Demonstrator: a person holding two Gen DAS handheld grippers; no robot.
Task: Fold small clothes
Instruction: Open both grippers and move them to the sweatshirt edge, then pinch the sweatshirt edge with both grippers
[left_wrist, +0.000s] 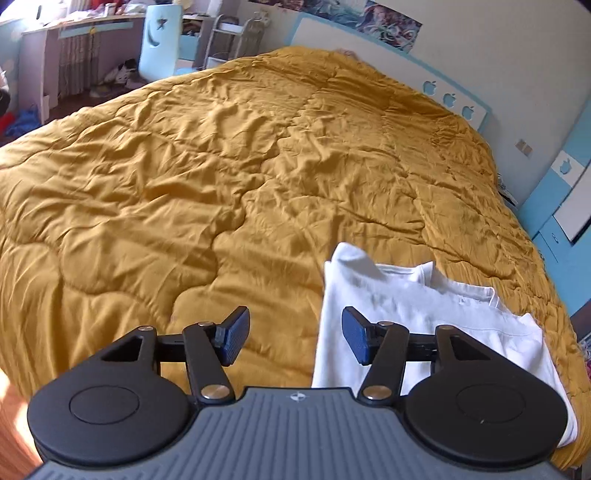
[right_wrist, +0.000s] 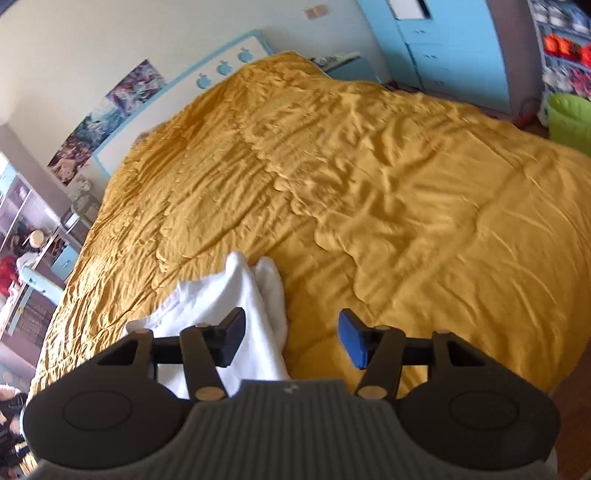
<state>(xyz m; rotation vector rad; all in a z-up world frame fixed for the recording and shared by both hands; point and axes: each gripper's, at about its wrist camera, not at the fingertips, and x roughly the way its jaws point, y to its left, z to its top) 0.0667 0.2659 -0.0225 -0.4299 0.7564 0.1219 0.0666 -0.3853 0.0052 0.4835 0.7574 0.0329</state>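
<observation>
White shirt (left_wrist: 424, 314) lies on the quilt (left_wrist: 184, 184) — outside both open jaws

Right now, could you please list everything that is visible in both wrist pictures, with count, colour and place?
quilt: one, mustard yellow, covers the whole bed.
white garment: one, white, partly folded, on the quilt's near edge.
headboard: one, white with blue apple shapes, at the far end of the bed.
posters: several, multicoloured, on the wall above the headboard.
chair: one, pale blue, beside the desk.
cabinet: one, blue, past the bed.
bin: one, green, on the floor.
left gripper: open, holding nothing.
right gripper: open, holding nothing.
</observation>
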